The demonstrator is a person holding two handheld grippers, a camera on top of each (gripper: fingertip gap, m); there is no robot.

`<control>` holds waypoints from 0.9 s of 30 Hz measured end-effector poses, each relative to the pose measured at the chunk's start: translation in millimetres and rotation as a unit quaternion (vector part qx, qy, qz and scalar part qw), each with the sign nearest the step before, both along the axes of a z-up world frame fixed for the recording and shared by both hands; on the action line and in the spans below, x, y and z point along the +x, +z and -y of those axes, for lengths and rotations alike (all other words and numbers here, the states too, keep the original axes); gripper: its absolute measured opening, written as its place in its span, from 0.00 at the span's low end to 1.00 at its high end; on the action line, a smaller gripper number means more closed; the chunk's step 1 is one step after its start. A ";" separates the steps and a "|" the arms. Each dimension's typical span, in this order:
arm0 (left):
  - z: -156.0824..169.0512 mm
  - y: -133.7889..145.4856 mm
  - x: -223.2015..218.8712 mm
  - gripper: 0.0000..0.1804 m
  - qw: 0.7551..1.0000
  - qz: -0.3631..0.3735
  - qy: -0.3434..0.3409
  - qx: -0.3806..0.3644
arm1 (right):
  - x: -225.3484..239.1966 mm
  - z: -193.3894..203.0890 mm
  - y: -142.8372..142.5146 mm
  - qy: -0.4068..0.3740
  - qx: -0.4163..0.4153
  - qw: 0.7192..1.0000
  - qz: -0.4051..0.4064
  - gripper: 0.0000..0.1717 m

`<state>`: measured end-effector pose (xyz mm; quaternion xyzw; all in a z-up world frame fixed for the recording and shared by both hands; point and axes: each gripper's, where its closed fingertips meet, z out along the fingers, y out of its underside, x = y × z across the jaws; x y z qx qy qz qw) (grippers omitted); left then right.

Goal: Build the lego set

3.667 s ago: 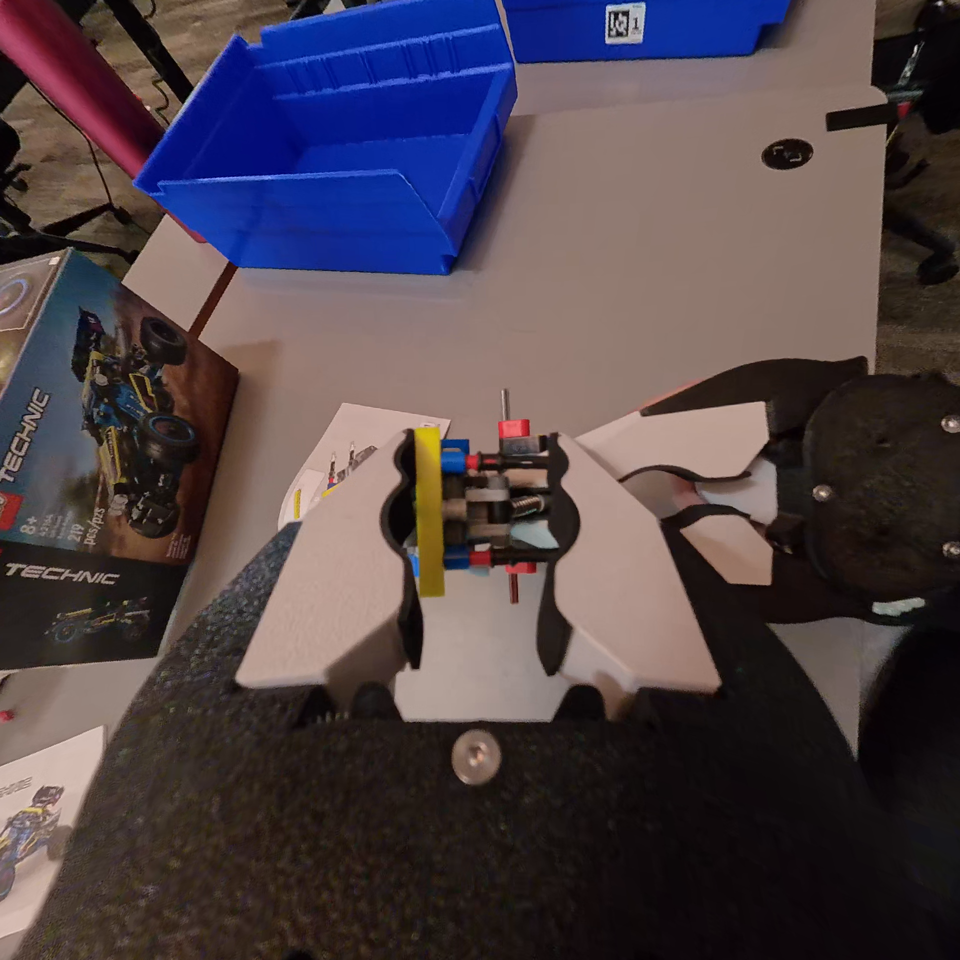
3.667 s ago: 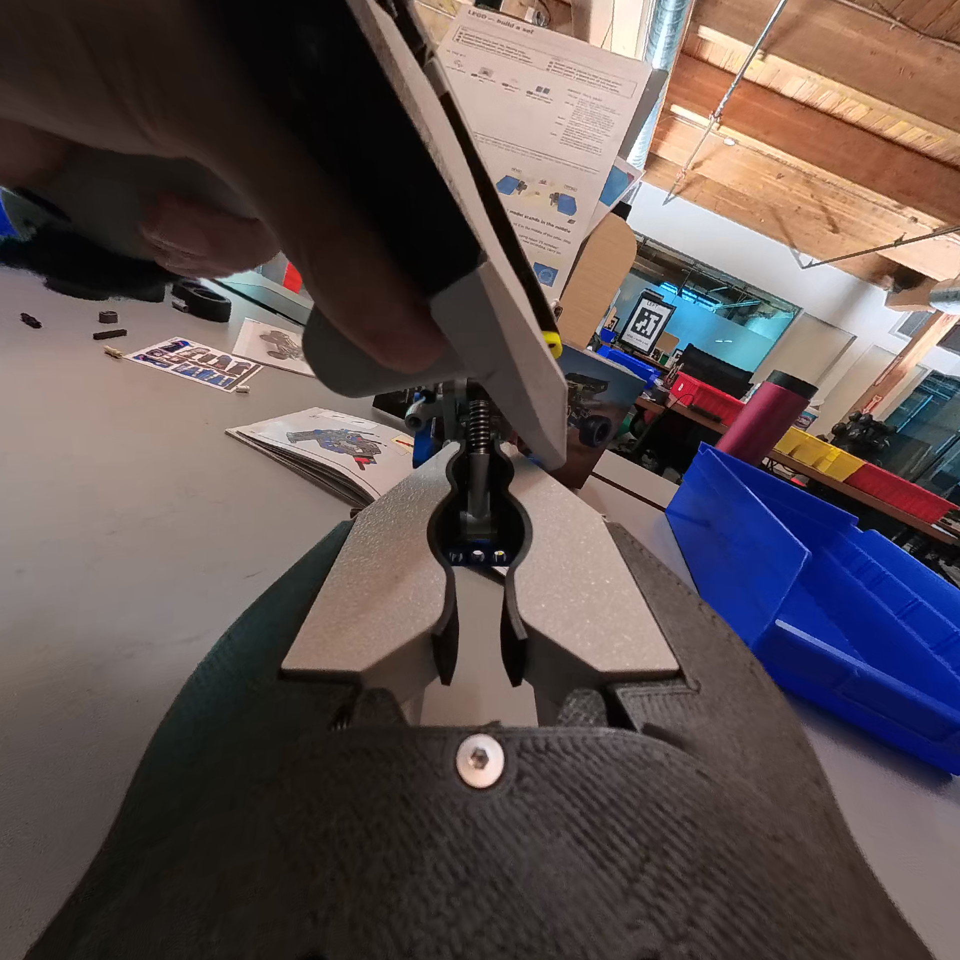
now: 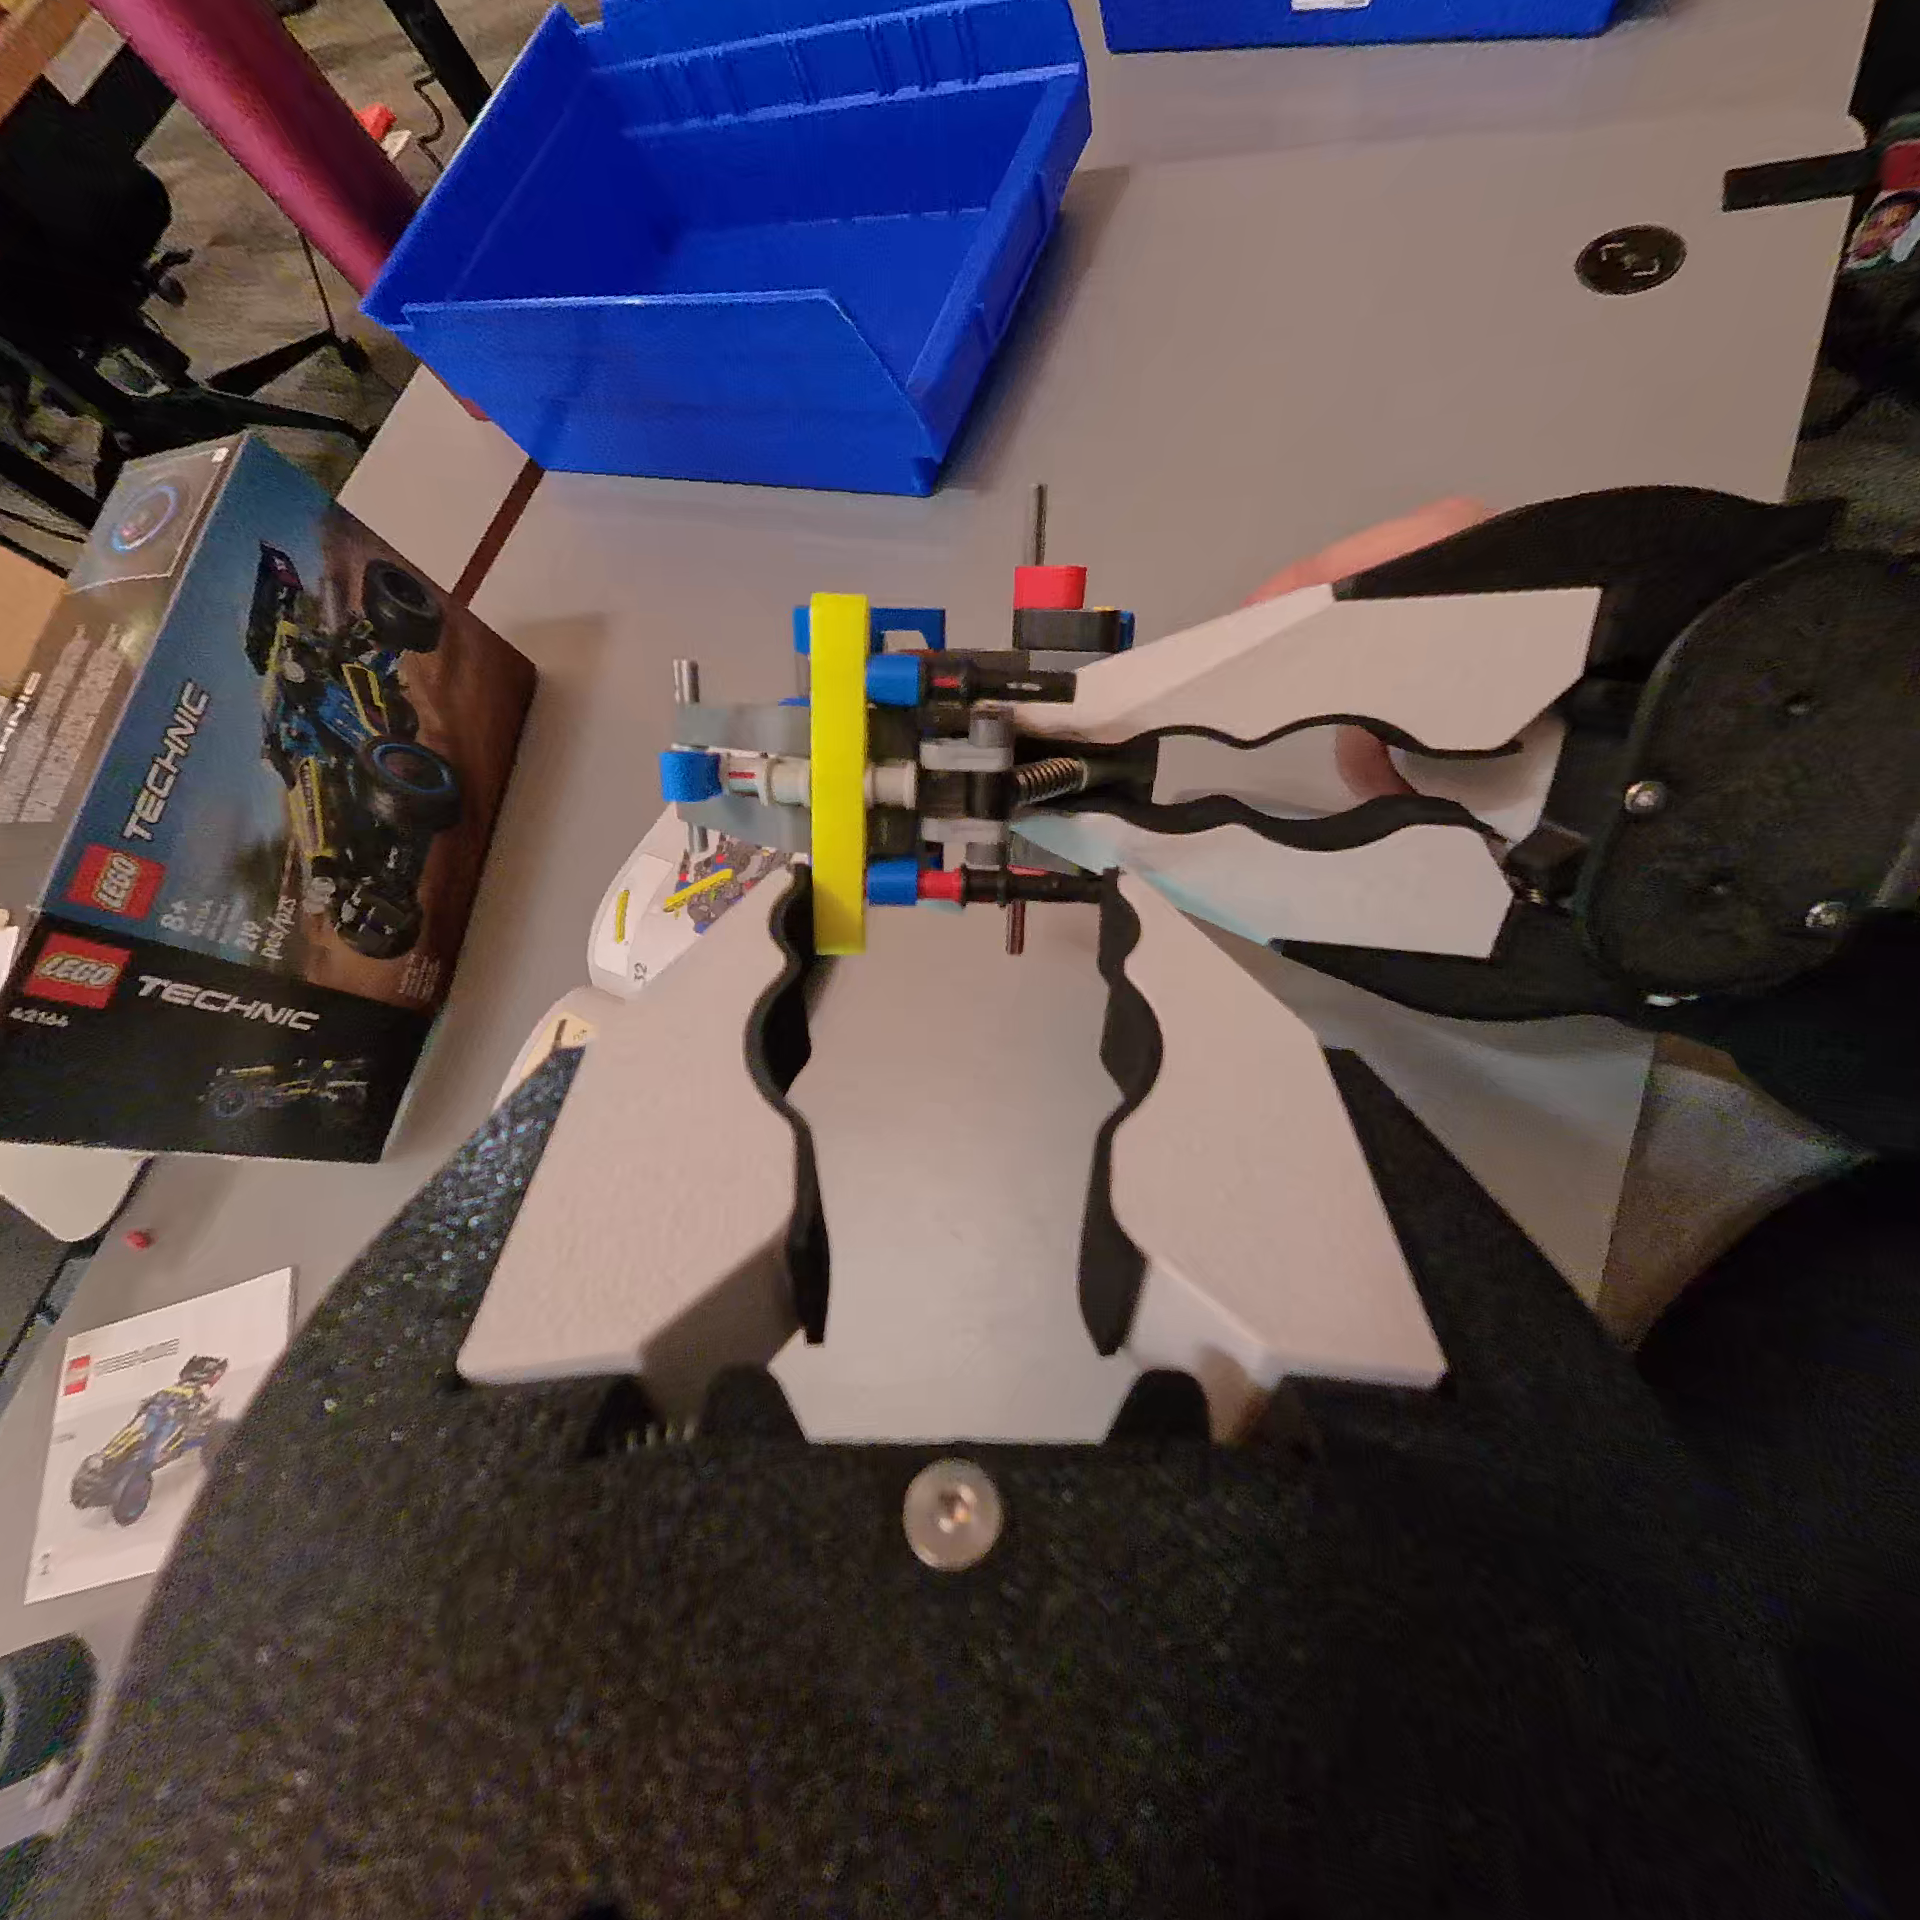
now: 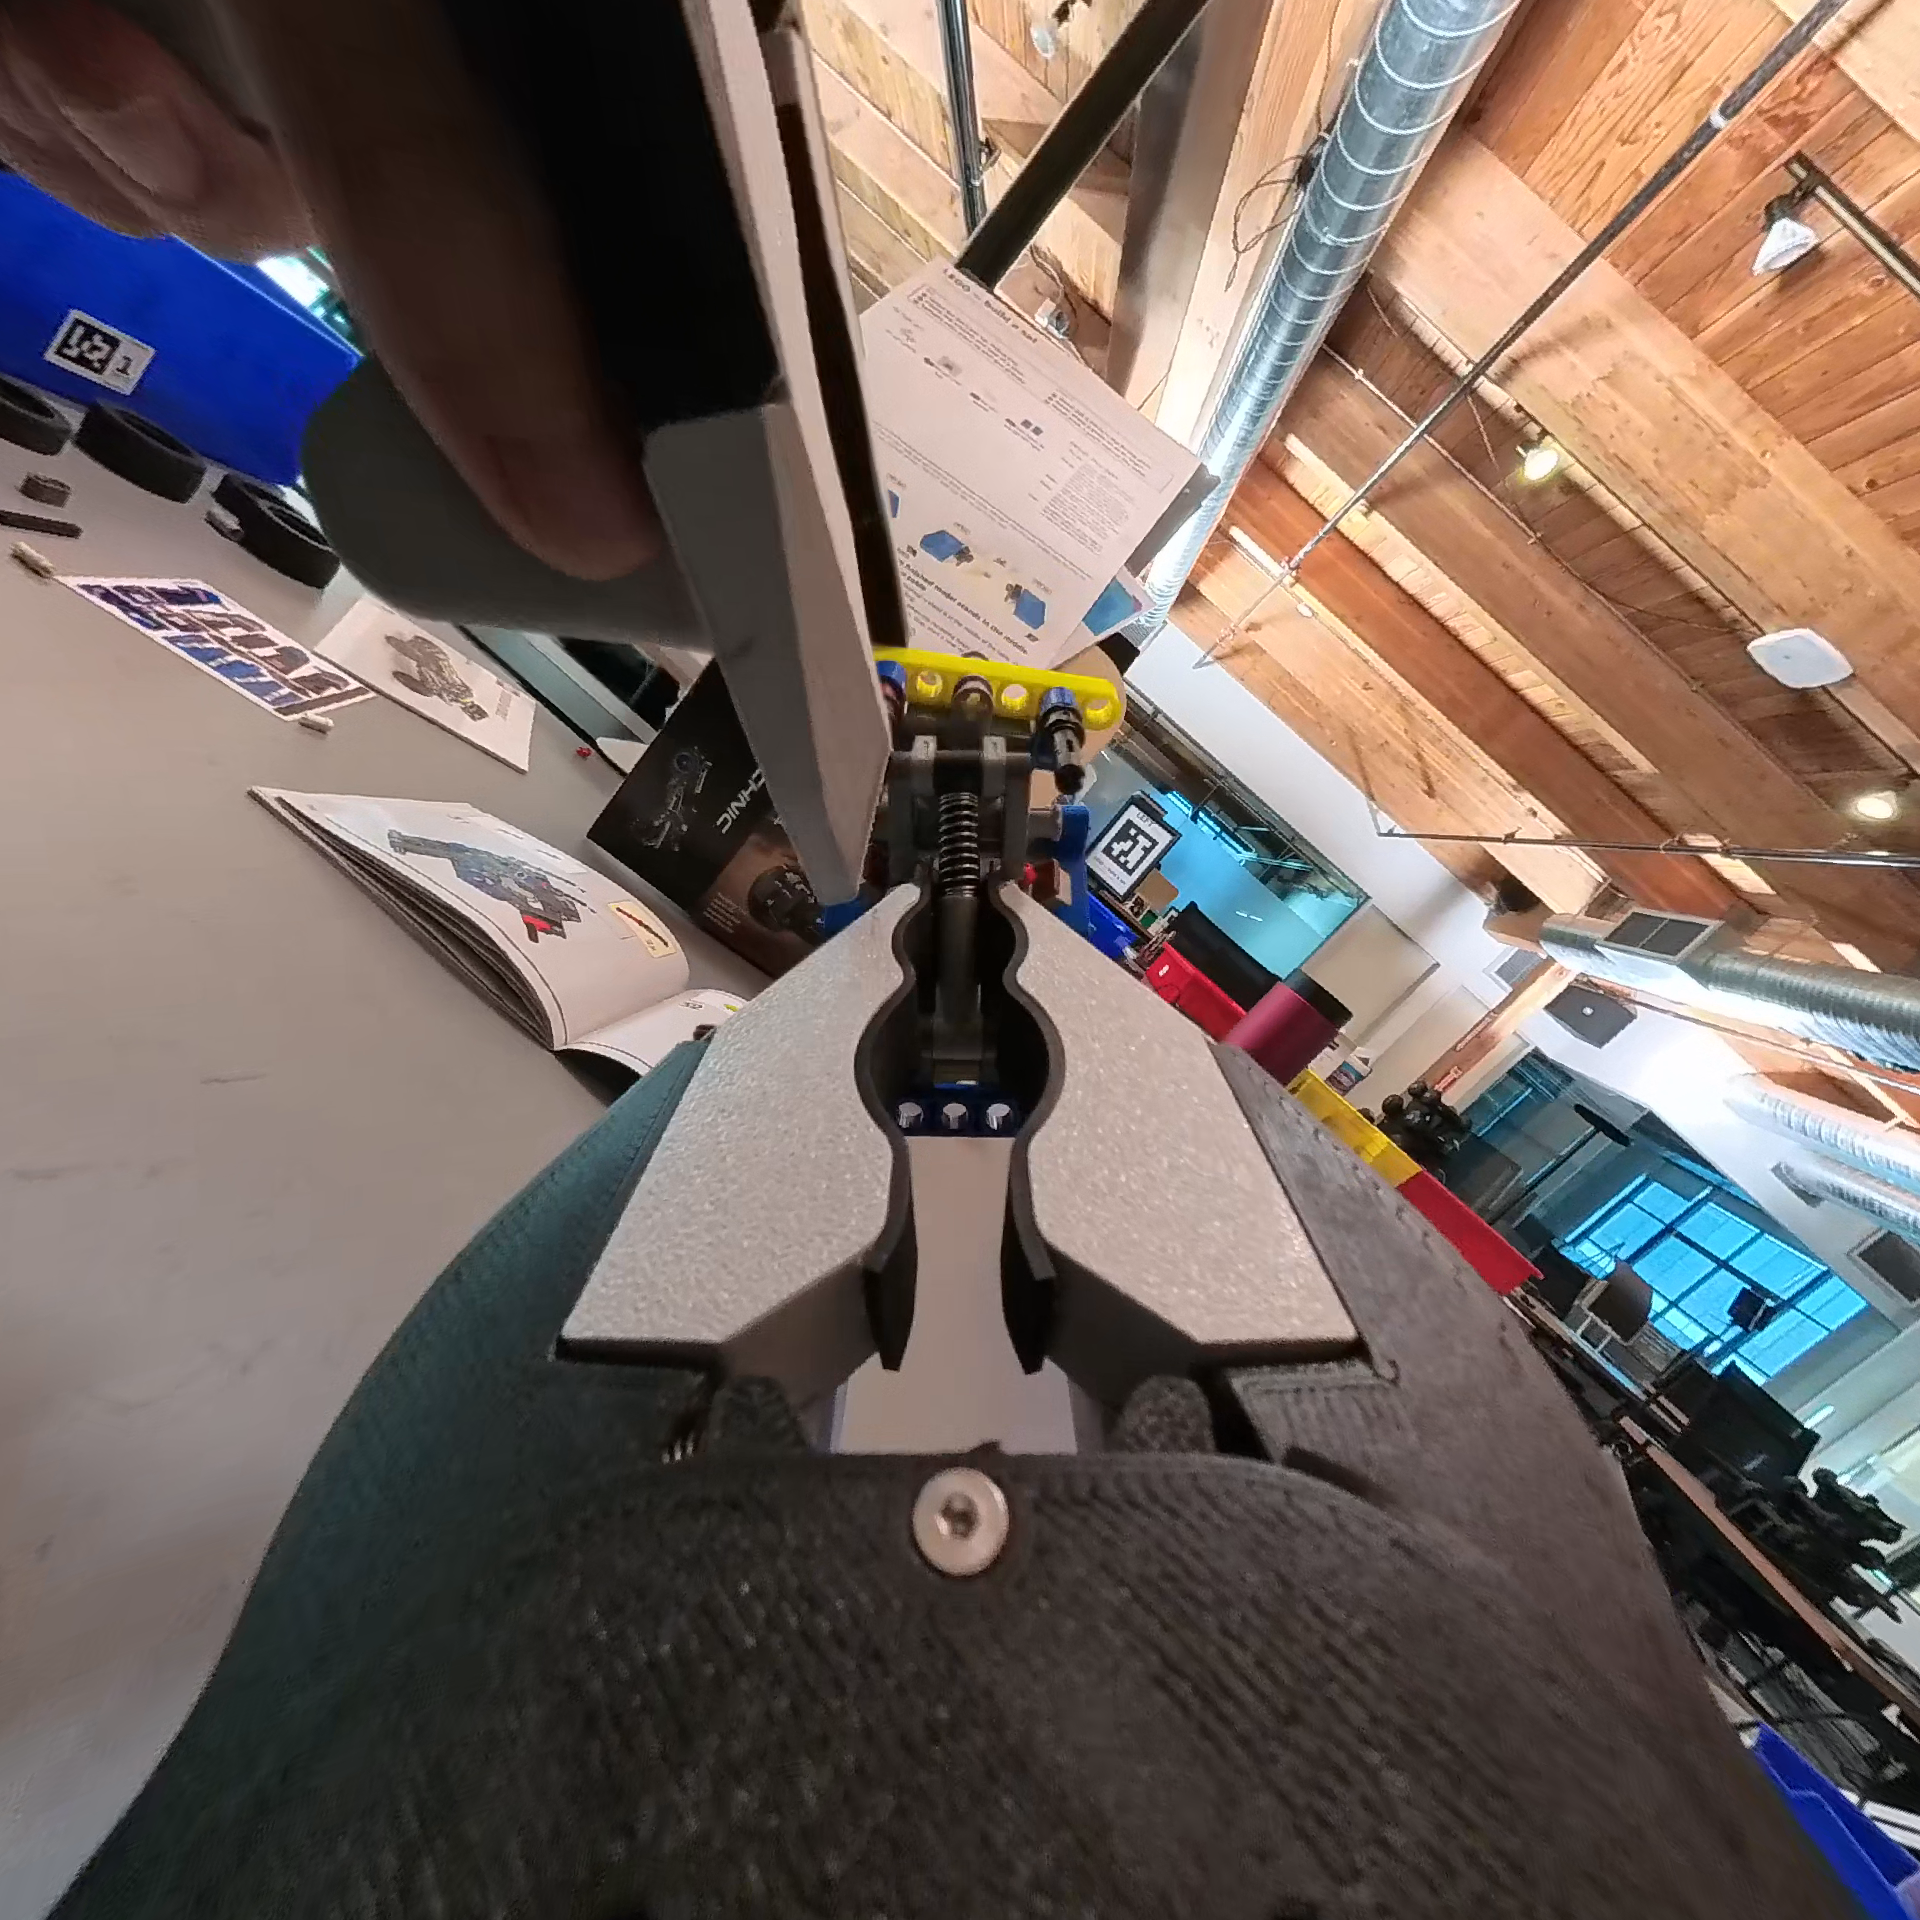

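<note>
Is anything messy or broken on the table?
Nothing looks broken or spilled. A few small loose parts and tyres lie scattered on the grey table. The toy brick assembly is off the table, clamped in the right gripper.

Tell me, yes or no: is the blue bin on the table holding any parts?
No: in the left wrist view the blue bin on the grey table shows only its bare blue floor and ribbed walls.
</note>
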<state>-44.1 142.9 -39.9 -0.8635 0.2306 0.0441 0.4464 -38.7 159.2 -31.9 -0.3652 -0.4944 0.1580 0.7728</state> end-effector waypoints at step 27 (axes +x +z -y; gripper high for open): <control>-5.9 -8.4 -3.4 0.28 0.999 0.017 -0.043 0.016 | -0.9 -2.4 -5.4 -0.022 0.021 0.999 0.035 0.03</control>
